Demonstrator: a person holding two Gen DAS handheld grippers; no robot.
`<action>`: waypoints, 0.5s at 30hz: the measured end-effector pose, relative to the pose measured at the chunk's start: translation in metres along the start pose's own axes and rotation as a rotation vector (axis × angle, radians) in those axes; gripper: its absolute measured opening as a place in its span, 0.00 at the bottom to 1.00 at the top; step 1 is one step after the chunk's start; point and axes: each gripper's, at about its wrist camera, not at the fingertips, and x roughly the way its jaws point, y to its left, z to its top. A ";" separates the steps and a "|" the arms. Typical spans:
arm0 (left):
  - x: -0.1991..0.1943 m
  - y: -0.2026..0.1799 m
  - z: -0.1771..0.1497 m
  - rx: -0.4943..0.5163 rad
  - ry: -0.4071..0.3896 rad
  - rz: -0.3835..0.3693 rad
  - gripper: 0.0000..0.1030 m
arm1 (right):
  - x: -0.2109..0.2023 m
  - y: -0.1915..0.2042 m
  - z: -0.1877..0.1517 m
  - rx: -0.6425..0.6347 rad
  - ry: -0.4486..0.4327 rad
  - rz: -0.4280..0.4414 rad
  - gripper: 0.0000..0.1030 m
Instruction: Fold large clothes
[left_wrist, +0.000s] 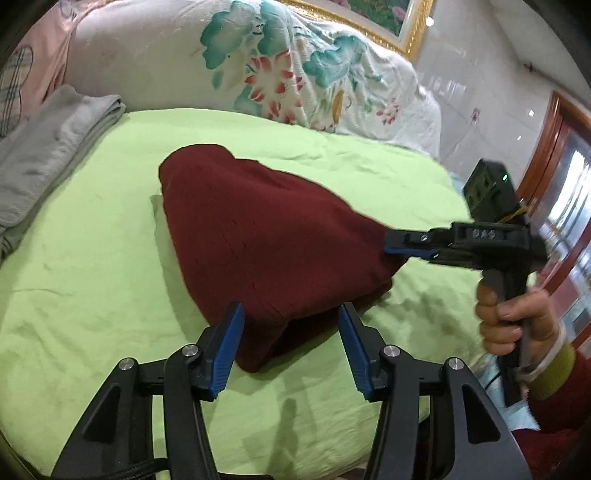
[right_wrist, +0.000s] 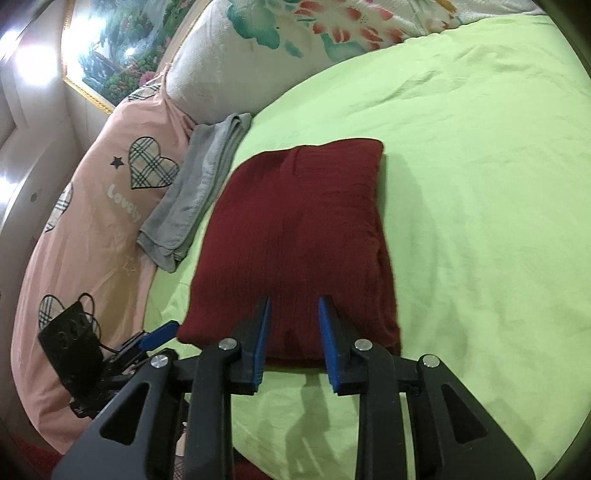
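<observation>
The dark red knit garment (left_wrist: 258, 221) looks thick, soft and floppy on the bed (left_wrist: 92, 277), best pinched at its near hem corners, with the left gripper (left_wrist: 291, 347) spread apart short of it and the right gripper (right_wrist: 293, 339) part-spread over that hem.

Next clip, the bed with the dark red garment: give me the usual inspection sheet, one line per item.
Surface: bed under a light green sheet, lightly wrinkled.
Job's things: dark red garment already folded into a rough rectangle, lying on the sheet.
Clutter: folded grey cloth beside the garment, at the sheet's edge.
Grippers: left gripper open, fingers astride the garment's near edge; right gripper open, at another edge of the garment.
Cables: black cable looped at the left gripper's body.
Surroundings: floral quilt, pink heart-print bedding, gold-framed painting.
</observation>
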 end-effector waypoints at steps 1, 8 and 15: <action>-0.001 0.002 0.003 -0.013 -0.009 -0.016 0.52 | 0.003 0.003 0.001 -0.006 0.005 0.007 0.28; 0.002 -0.007 -0.001 0.085 0.020 0.015 0.55 | 0.017 0.025 -0.008 -0.069 0.064 0.056 0.29; 0.024 -0.012 -0.016 0.139 0.048 0.266 0.62 | 0.028 0.024 -0.008 -0.048 0.067 0.041 0.30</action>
